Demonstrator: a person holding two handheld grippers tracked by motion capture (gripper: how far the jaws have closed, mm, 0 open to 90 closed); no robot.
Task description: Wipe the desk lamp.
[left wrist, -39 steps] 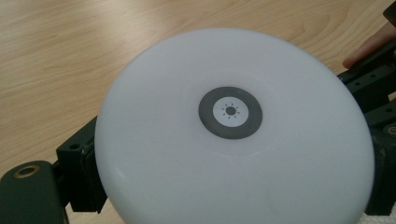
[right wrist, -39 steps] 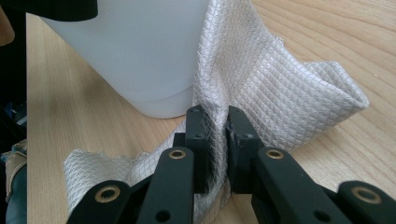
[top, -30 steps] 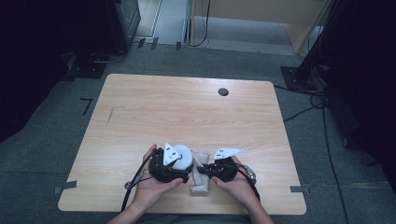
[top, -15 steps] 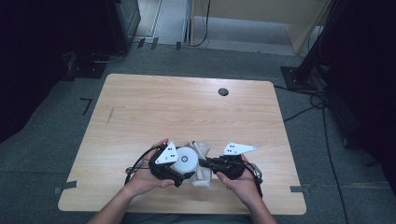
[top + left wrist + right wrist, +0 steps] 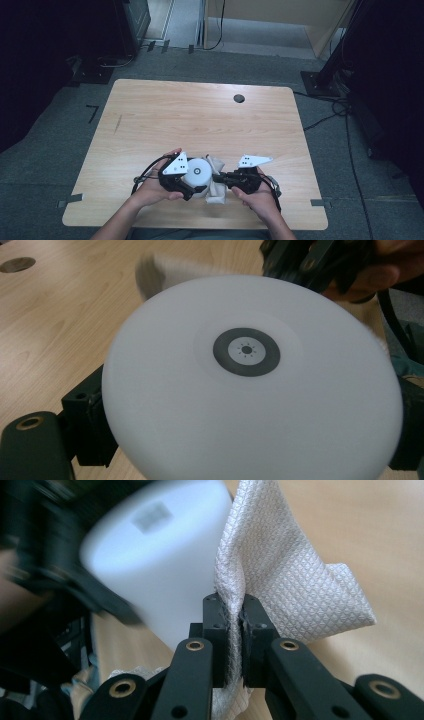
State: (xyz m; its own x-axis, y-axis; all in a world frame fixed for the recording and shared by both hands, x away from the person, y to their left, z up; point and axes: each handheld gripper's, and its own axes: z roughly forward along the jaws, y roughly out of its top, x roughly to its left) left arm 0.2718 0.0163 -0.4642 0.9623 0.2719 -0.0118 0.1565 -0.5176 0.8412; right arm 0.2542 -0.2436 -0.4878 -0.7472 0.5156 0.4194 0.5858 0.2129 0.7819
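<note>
White stuff: a round white cup and a quilted white cloth, both down at the near edge of the counter, right in front of the person.
Left claw: clamped on the cup's sides, pretty snug from what I can see. In the left gripper view the cup's flat base with its grey ring faces the camera, so the cup is lying sideways in the grip, not upright.
Right claw: pinched tight on a fold of the cloth; in the right gripper view the jaws are nearly together with the fabric bunched between them.
Key relation: cloth sits just to the right of the cup, touching or almost touching its wall. The right claw is the closer one to that seam, pointing left across at the cup.
Cup axis: runs roughly along the left claw's line of sight, bottom toward the left hand.
Hand pose: both hands low, knuckles out, wrists coming up from the near edge, claws aimed at each other.
My guess: looks like wiping the cup, so next the cloth has to slide along that wall while the left hand holds steady.
</note>
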